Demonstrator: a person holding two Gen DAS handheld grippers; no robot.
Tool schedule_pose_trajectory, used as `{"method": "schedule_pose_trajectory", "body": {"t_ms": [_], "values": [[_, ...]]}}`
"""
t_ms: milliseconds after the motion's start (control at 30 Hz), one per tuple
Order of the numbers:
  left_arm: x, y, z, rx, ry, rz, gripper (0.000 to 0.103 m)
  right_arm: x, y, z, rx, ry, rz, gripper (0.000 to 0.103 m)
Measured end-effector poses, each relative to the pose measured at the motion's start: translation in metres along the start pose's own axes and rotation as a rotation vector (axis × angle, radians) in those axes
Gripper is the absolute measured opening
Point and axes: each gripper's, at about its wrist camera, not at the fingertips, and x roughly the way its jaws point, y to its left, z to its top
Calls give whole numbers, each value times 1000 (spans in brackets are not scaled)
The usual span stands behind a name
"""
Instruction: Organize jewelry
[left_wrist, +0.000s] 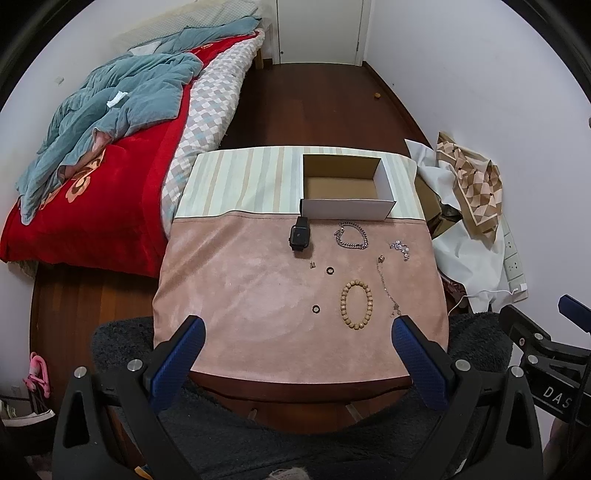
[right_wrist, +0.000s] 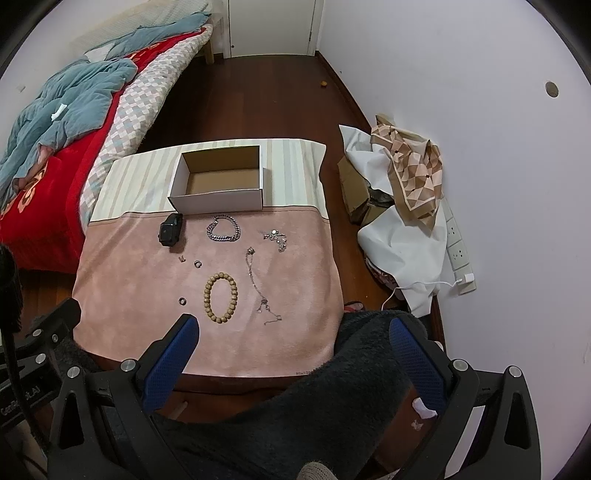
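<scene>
An open cardboard box (left_wrist: 347, 209) (right_wrist: 218, 203) stands at the far side of a small table covered by a pink cloth (left_wrist: 240, 295) (right_wrist: 303, 295). In front of it lie a black smartwatch (left_wrist: 300, 235) (right_wrist: 170, 229), a silver chain bracelet (left_wrist: 351, 236) (right_wrist: 223, 229), a sparkly bracelet (left_wrist: 400, 248) (right_wrist: 276, 236), a thin chain (left_wrist: 386, 284) (right_wrist: 258, 288), a wooden bead bracelet (left_wrist: 356, 303) (right_wrist: 220, 297), two dark rings (left_wrist: 328, 271) (left_wrist: 316, 308) and a tiny earring (left_wrist: 312, 264). My left gripper (left_wrist: 297, 332) and right gripper (right_wrist: 293, 328) hover open above the near edge, holding nothing.
A bed with a red blanket (left_wrist: 110, 184) and teal quilt (left_wrist: 122, 107) lies left. White fabric, a patterned scarf (right_wrist: 413, 173) and a power strip (right_wrist: 458, 251) pile up against the right wall. Dark fuzzy fabric (right_wrist: 332, 406) covers the near foreground. Wooden floor (left_wrist: 314, 107) stretches behind the table.
</scene>
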Motion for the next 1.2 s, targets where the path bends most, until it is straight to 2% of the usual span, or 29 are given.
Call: {"method": "schedule_pose_trajectory", "body": {"t_ms": [1200], "values": [[5,-4,0,-3,4,1,103,3,-1,3,-1,3,-5,103]]}}
